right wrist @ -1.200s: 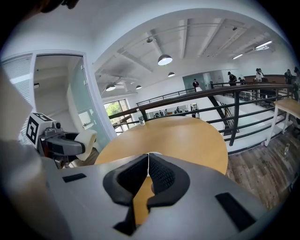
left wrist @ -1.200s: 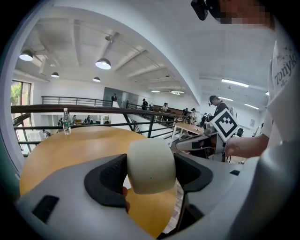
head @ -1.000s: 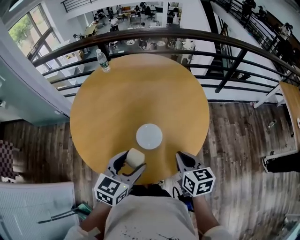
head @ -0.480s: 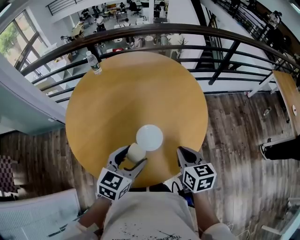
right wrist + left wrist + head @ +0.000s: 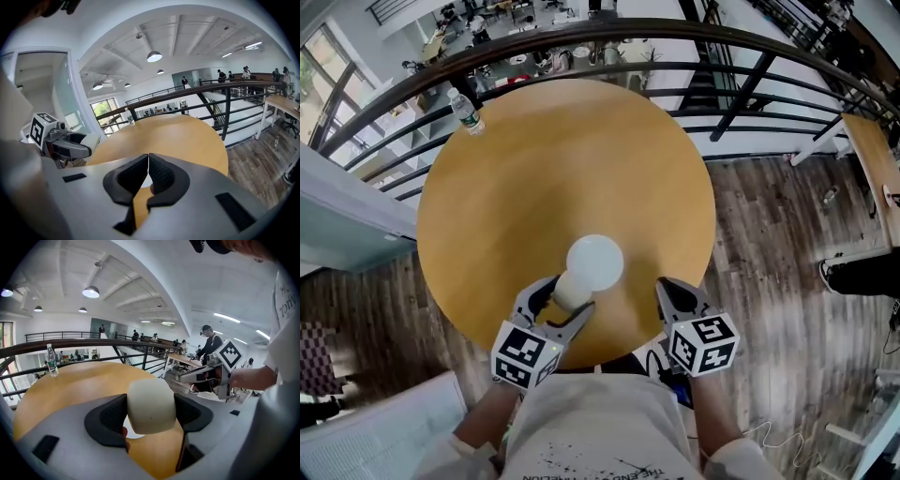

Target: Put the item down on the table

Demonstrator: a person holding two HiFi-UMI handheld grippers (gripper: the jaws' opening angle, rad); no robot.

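White plate (image 5: 600,258): 7 o'clock edge hidden behind held cream item (image 5: 571,292). Bottle (image 5: 466,111), 11 o'clock on table (image 5: 534,178): label too small to read.

round tan wooden table (image 5: 534,178): smooth, matt | cream rounded item (image 5: 151,406): smooth, matt | clear plastic bottle (image 5: 465,111): glossy | dark plank floor (image 5: 769,244): wood grain | black railing (image 5: 675,28): metal

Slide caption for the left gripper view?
Left hand-held gripper shut on a cream cylinder over the round table, water bottle at its far edge.
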